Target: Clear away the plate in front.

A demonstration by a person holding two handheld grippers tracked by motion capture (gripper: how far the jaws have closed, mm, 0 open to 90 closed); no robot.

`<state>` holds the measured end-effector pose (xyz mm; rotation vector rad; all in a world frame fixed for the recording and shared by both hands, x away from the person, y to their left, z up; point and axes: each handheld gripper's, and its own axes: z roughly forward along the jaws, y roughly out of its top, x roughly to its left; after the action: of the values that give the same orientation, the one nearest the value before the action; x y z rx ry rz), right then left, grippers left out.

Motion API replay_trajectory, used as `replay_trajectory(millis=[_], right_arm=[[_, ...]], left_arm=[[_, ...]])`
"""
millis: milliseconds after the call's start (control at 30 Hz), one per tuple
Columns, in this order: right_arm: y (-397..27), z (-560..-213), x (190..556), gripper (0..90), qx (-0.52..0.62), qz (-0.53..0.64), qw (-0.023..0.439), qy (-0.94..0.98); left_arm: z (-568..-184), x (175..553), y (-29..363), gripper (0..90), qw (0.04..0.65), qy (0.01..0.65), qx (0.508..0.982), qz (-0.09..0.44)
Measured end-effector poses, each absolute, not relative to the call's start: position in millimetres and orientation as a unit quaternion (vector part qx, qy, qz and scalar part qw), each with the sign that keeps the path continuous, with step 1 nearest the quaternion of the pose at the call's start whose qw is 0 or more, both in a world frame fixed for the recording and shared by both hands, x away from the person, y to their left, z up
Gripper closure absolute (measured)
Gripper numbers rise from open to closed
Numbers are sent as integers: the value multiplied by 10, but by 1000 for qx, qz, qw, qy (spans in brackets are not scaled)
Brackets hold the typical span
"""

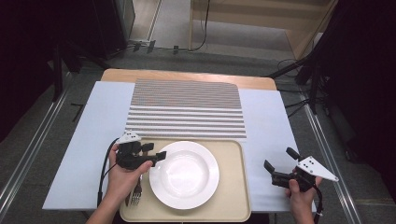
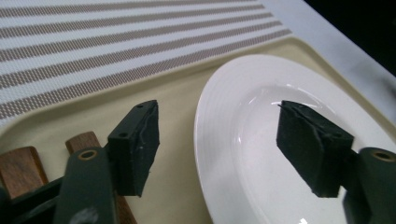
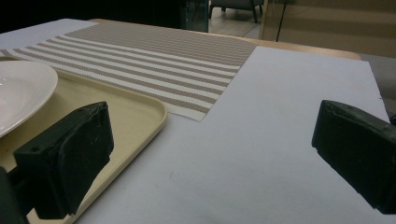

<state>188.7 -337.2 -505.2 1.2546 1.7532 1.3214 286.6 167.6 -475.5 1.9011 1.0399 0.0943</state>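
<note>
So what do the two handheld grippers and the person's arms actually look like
Both are black two-jaw tools with blocky, square-ended rubbery pads. The left gripper and the right gripper each carry a pale grey three-cornered plate dotted with small dark marks, and a black cable trails back from each. The forearms are bare, with no sleeves or gloves in sight.

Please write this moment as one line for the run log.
left gripper: open, jaws astride plate rim | right gripper: open, over table | plate on tray | cutlery on tray
</note>
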Motion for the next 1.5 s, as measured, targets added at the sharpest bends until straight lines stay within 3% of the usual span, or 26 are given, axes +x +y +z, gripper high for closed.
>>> replay_trajectory(millis=[133,500,567,1500], right_arm=[[-3376,-5052,1888,0,474,498,302,661],[-3367,-5051,1891,0,471,497,303,663],[-3366,-5052,1891,0,471,496,303,663],[-3364,-5050,1891,0,472,495,305,663]], left_arm=[[-4756,2864,1737,108,490,415,766,35],[-4691,2803,1860,86,526,389,751,89],[-4684,2799,1879,5,532,381,750,93],[-4708,2668,2425,0,543,389,721,186]])
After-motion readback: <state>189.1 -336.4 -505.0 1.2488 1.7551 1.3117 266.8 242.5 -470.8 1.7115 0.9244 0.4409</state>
